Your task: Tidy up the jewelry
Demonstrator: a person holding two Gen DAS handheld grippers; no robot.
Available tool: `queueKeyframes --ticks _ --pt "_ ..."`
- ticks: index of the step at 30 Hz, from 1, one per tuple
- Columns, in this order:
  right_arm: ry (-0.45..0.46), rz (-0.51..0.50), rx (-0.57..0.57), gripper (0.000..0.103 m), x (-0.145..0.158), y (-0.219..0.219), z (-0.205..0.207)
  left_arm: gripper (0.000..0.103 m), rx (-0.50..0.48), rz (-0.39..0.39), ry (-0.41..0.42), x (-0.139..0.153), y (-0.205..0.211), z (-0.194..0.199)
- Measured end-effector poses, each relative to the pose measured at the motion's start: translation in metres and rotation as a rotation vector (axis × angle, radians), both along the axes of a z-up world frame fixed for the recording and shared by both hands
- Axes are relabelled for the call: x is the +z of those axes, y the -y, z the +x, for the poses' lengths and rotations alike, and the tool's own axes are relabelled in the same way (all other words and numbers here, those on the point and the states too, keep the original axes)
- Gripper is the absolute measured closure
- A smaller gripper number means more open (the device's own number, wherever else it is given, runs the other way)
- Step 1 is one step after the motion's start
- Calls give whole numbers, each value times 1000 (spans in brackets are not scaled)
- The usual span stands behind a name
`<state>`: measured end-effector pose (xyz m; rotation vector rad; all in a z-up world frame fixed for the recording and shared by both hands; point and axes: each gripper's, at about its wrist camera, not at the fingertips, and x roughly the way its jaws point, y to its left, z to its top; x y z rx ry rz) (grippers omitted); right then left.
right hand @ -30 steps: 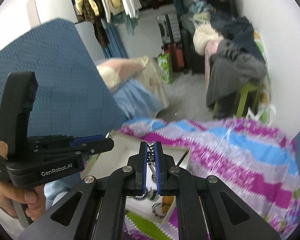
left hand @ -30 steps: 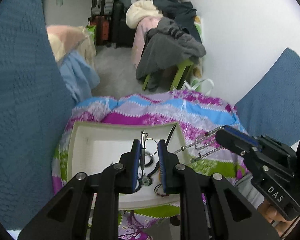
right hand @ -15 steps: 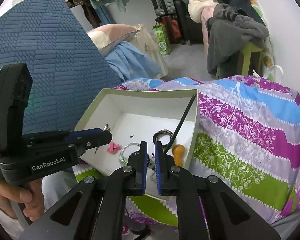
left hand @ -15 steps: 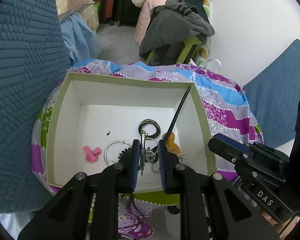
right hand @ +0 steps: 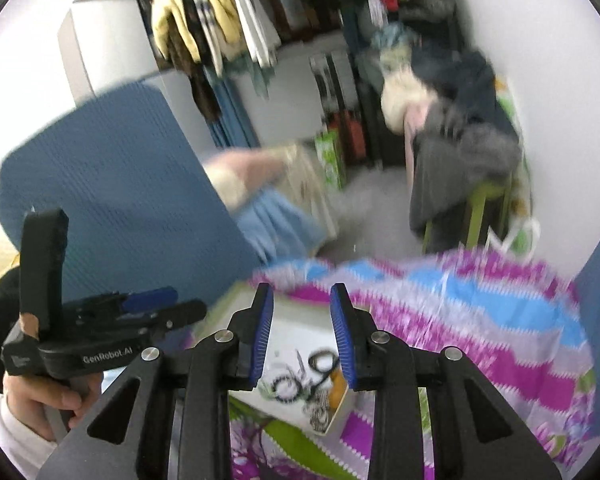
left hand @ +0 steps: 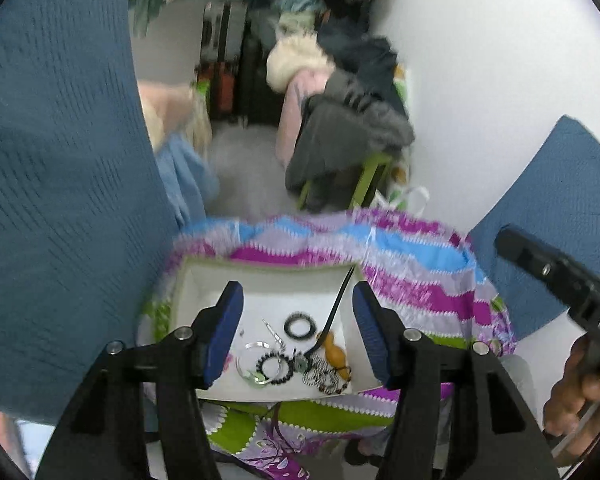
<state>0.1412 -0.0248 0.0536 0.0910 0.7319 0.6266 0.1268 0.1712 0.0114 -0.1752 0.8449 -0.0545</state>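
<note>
Both tools hang above the box (left hand: 204, 276) on the striped cloth (left hand: 412, 280). The left tool (left hand: 298, 334) and right tool (right hand: 302, 334) have just been opening, nothing between their jaws. The jewelry (left hand: 296, 364) lies heaped inside the box, near its front.

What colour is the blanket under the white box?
Striped purple, blue, lilac and green blanket, clearest in the left wrist view beneath the box.

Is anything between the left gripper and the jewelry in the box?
Nothing visible. The left gripper, jaws just opened and empty, hangs above the white box, and the jewelry pile lies uncovered. Only the black stick leans across the right corner.
</note>
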Motion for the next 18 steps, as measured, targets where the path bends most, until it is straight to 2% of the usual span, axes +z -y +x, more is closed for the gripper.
queueKeyframes --ticks 4,7,13,18 --pt "100 22 -15 75 46 8 -20 45 -6 52 76 37 8 -19" --pt "144 46 -28 75 65 15 -36 45 -12 60 122 57 12 -36" --pt "184 71 -49 75 76 24 -66 45 -12 57 170 69 21 -67" --pt "173 66 -86 75 60 32 -92 45 -3 33 170 59 28 -86"
